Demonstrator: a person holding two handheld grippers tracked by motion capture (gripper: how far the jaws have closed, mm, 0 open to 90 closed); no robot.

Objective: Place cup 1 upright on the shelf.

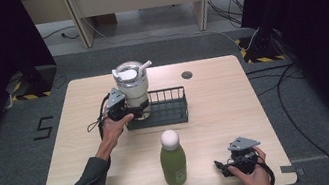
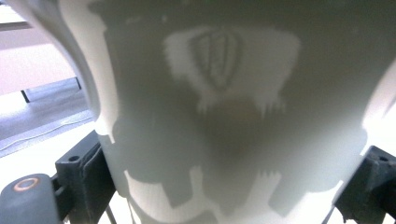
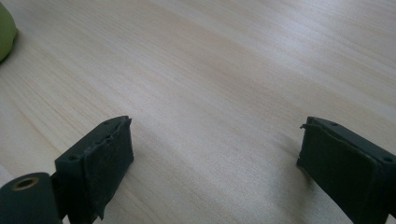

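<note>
Between the left gripper's jaws: the white tumbler, clasped low on its body.

Both pads press its sides in the left gripper view; the cup stands in the left end of the black wire rack on the table; I'd judge a straight, upright move best, its straw lid staying level; right gripper rests wide open, holding nothing, beside the green bottle.

White lidded tumbler, upright, seemingly inside rack
</note>
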